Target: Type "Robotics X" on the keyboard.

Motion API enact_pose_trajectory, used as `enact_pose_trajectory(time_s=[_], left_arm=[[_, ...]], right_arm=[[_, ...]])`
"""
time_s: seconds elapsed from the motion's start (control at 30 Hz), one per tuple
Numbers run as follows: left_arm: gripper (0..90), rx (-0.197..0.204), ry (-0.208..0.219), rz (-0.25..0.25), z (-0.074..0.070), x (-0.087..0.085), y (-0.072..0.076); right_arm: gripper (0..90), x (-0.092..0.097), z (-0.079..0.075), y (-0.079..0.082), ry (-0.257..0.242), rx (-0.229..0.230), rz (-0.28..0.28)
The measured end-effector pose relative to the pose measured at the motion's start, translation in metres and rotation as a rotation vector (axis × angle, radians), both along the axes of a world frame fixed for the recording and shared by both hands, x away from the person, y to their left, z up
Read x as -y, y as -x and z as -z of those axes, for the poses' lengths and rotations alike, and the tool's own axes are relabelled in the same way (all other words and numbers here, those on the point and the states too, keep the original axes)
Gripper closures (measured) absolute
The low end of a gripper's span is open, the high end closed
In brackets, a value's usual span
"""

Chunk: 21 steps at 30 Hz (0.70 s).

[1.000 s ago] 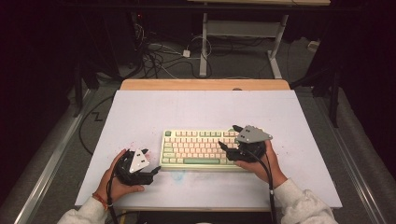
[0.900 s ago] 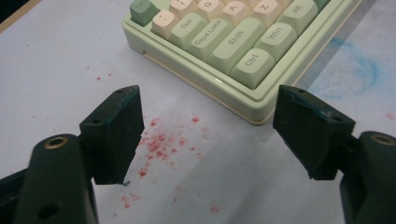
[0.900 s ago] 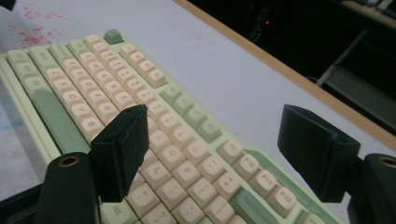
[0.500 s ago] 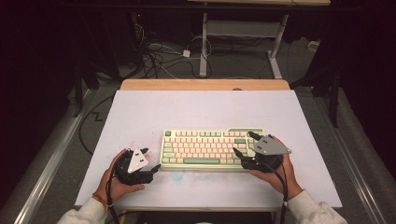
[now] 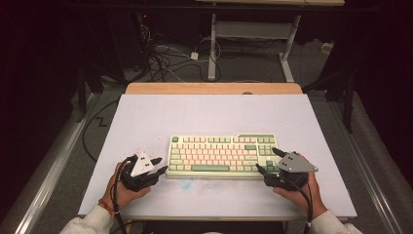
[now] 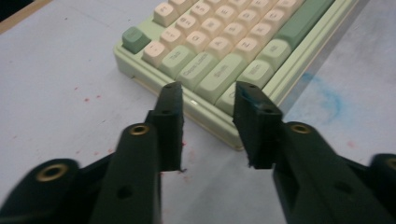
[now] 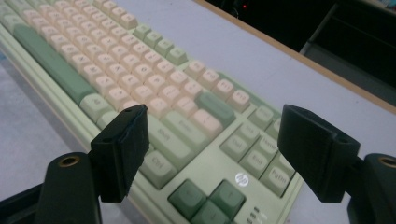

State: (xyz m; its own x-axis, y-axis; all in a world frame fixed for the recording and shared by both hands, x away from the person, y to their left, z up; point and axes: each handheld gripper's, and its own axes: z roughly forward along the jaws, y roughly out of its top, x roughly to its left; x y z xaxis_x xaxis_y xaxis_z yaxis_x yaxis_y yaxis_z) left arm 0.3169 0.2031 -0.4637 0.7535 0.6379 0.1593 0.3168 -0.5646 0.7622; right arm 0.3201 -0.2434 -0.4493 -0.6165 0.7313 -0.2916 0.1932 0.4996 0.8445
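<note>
— What's the high view giving you?

— A pale grey table (image 5: 146, 122) with a wooden strip along its far edge, dark room beyond, cables (image 5: 165, 56) on the floor at upper centre. The green-and-cream keyboard (image 5: 221, 156) lies just below frame centre. The left gripper (image 5: 158, 168) sits at its left end, the right gripper (image 5: 268, 163) at its lower right corner.

— And the left gripper view?

— Jaws have just been closing, but a gap remains, nothing pinched. The keyboard's corner (image 6: 219, 60) lies just beyond the tips, upper centre. Red specks and a blue smear (image 6: 327, 95) mark the tabletop.

— The right gripper view?

— Jaws wide apart, hanging over the keyboard's (image 7: 154, 88) arrow-key corner; whether they touch it, I can't tell.
</note>
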Motion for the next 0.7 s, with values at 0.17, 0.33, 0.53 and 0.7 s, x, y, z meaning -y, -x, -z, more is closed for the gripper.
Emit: enact_pose_trajectory(time_s=[0.17,0.33,0.53,0.7], left_arm=[[82.7,-0.011,0.016,0.04,-0.004,0.005,-0.002],[88.0,-0.032,0.018,0.086,-0.008,0.017,-0.009],[87.9,-0.056,0.007,0.12,-0.011,0.038,-0.018],[87.9,-0.08,-0.003,0.127,-0.014,0.054,-0.028]], right_arm=[[25.0,0.002,0.007,0.009,0.015,-0.024,-0.002],[25.0,0.001,0.008,0.014,0.025,-0.026,-0.012],[25.0,-0.001,0.009,0.015,0.037,-0.029,-0.023],[25.0,-0.003,0.01,0.014,0.046,-0.035,-0.027]])
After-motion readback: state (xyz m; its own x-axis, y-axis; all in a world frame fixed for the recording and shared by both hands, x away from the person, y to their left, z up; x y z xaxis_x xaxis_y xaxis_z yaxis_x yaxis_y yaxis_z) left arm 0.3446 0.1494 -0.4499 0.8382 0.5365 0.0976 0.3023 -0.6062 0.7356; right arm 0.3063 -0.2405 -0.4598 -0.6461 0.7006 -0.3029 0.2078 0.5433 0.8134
